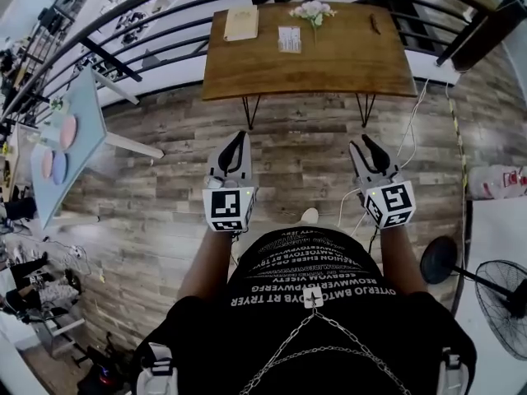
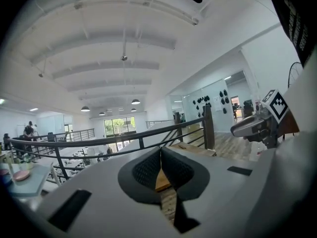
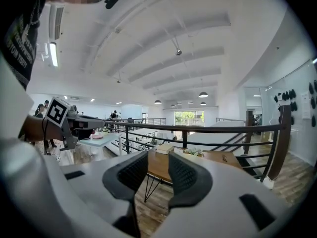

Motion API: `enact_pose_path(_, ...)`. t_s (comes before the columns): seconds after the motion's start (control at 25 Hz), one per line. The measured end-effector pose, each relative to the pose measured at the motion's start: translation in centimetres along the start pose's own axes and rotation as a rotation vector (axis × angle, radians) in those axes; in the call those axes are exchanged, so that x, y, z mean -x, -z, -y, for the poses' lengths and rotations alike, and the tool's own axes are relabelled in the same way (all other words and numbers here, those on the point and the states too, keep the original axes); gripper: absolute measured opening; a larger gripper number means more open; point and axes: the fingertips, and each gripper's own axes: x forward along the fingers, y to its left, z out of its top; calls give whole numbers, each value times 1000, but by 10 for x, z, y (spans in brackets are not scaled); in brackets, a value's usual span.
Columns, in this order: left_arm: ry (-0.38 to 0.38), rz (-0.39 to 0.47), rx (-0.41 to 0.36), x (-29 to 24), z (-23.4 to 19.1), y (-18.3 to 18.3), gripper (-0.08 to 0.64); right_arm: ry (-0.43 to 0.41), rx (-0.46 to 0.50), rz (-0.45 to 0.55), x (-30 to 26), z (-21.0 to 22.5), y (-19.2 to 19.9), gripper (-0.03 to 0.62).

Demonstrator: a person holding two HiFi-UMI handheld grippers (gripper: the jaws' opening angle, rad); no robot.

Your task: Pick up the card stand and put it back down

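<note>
The card stand (image 1: 289,39), a small upright white card, stands near the far edge of the wooden table (image 1: 329,68), well ahead of both grippers. Held over the plank floor a good way short of the table, my left gripper (image 1: 239,138) has its jaws together at the tips with nothing between them (image 2: 160,155). My right gripper (image 1: 365,142) is level with it and stands open and empty; through its gap (image 3: 158,165) I see the table edge. The card stand does not show in either gripper view.
On the table are also a tan flat box (image 1: 241,23), a small flower bunch (image 1: 313,11) and a dark pen (image 1: 375,25). A black railing (image 1: 165,11) runs behind it. A pale blue table (image 1: 82,113) stands left, a fan (image 1: 504,296) right.
</note>
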Motion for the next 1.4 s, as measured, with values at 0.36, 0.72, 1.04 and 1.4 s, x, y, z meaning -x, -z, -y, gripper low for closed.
enact_pose_path(0.36,-23,-37,-2,-4,-2,-2,28,-35,-15,9,-8,10,-8,127)
enact_pose_path(0.72,18,-29,-19,-25,1,-4,28,-9,-24,6,-15,24,-6,133)
enact_pose_path(1.04,49,-39,0,-58,-5,7,28,24,-31,-13,-35,41,-3,137)
enact_pose_path(1.4,64,-48,8,-100,-29,9,28,12,-23,-37,-83,47,-14,138)
